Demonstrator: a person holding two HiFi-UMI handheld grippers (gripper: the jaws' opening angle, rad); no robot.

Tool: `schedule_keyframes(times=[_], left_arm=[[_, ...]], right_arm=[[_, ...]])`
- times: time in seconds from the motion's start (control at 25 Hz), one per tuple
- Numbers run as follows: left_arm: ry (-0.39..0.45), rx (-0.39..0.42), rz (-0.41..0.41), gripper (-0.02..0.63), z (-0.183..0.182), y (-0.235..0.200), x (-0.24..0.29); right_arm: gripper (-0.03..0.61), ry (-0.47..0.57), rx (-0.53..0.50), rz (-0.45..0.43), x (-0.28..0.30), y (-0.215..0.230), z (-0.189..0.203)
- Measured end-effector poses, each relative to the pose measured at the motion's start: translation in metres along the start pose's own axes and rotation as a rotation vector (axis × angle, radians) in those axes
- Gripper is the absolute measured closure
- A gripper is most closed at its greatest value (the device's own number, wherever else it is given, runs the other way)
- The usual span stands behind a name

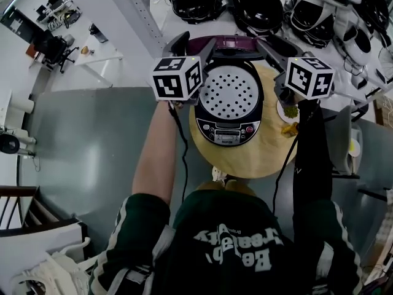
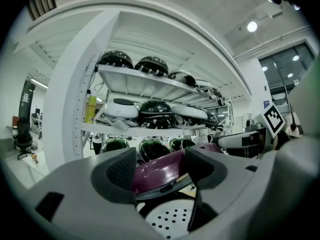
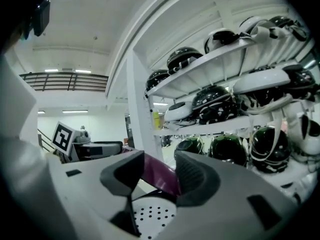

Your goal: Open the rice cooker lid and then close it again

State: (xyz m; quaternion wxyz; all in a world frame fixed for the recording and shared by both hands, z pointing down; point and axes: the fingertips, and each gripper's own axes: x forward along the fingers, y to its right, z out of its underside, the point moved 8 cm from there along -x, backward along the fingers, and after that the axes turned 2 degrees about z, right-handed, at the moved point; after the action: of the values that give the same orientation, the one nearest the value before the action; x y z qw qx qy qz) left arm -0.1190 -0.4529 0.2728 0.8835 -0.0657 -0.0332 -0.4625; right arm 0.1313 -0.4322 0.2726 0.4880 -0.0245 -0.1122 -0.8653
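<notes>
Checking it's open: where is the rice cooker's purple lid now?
In the head view the purple lid is raised at the far edge of the rice cooker, behind the perforated plate, with the left gripper and right gripper flanking it.

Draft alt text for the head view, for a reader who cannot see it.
Seen from above, a rice cooker sits on a round wooden table with its purple lid raised, a perforated white plate showing. A left hand-held gripper and a right hand-held gripper flank the lid with jaws apart. Dark helmets sit behind.
</notes>
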Motion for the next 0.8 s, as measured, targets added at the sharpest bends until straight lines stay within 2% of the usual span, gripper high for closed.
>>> schedule_keyframes(times=[0.28,0.48,0.8], left_arm=[[-0.052,0.004,-0.026,0.321,0.038,0.029,-0.044],[-0.072,-0.005,0.002,0.321,0.061,0.05,-0.063],[-0.109,-0.015,0.024,0.321,0.092,0.07,-0.08]], right_arm=[[0.376,-0.06,-0.008,-0.056,-0.038,-0.024,0.041],[0.367,-0.109,-0.033,-0.067,-0.052,-0.036,0.068],[0.353,-0.162,-0.012,-0.102,-0.066,-0.046,0.1]])
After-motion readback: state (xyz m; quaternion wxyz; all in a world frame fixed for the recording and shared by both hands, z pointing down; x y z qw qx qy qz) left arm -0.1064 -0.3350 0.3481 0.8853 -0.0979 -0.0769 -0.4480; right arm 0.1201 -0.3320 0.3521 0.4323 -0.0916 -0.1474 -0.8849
